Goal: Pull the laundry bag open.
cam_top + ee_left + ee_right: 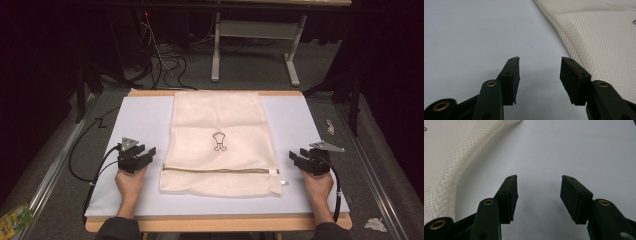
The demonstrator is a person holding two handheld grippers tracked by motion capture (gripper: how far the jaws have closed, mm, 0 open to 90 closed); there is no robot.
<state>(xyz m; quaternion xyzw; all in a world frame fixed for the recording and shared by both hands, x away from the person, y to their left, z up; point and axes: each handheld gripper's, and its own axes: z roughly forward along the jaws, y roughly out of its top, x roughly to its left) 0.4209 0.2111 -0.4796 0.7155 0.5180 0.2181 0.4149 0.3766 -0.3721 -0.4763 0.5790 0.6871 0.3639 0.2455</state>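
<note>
A cream mesh laundry bag (217,142) lies flat in the middle of the white table mat (145,117), with a small black printed figure (218,141) on it and a zipper (220,171) running across near its front end. My left gripper (148,152) rests on the mat just left of the bag, open, nothing between its jaws. My right gripper (295,157) rests just right of the bag, open and empty too. In the left gripper view the bag's edge (599,37) lies to the right of my left gripper (540,68); in the right gripper view the bag (446,157) lies left of my right gripper (539,187).
The mat lies on a wooden table (215,223). Beyond it stand a metal frame leg (216,45) and tangled cables (167,62) on the floor. Crumpled paper bits (375,224) and a green packet (14,220) lie beside the table.
</note>
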